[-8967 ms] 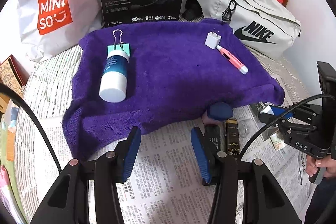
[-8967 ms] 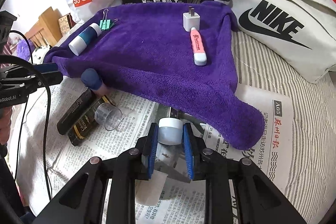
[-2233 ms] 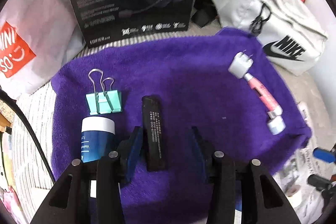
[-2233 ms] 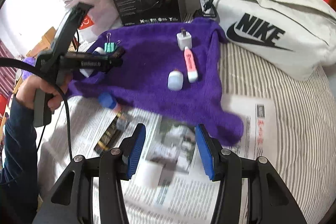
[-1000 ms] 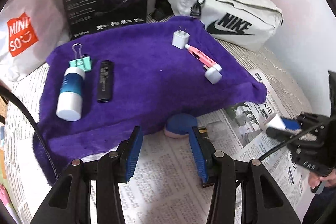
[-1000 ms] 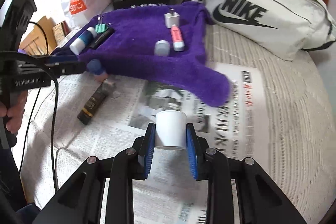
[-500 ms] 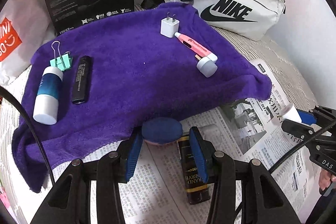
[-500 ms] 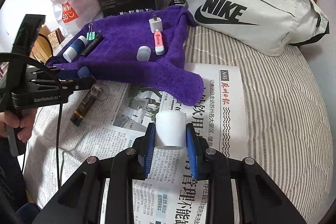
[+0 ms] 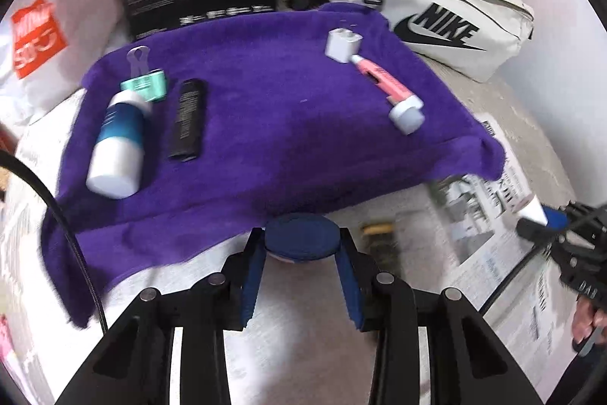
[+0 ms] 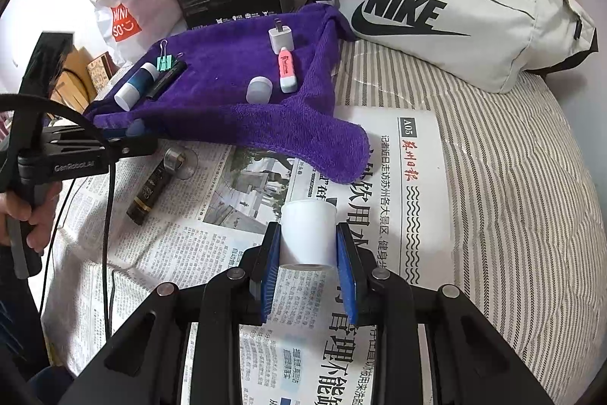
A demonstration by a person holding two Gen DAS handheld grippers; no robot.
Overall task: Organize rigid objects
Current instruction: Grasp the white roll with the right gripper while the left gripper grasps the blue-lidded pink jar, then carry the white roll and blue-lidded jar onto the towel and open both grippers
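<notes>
- Purple towel point(image 10: 227, 93): spread on the striped bed cover, its near-right corner drooping over the newspaper point(image 10: 398, 177).
- Blue-and-white bottle point(image 9: 119, 139): lying on its side near the towel's left edge, white cap toward the near edge; teal binder clip point(image 9: 146, 84) touching its far end.
- Black flat bar point(image 9: 187, 118): just beside the bottle, parallel to it.
- Pink tube point(image 10: 287, 67): lengthwise near the towel's right edge, white charger plug point(image 10: 281, 38) at its far end, small white jar point(image 10: 259, 90) just left of its near end.
- White cylinder point(image 10: 308, 230): plain, matte, upright; right gripper point(image 10: 308, 268) is clamped on it, both blue pads pressed to its sides, above the newspaper.
- Dark blue round-capped object point(image 9: 301, 240): pinkish base, at the towel's near edge; left gripper point(image 9: 299, 268) jaws are closing, pads flanking it at its sides.
- Black-and-gold tube point(image 10: 150, 188): on the newspaper, off the towel.
</notes>
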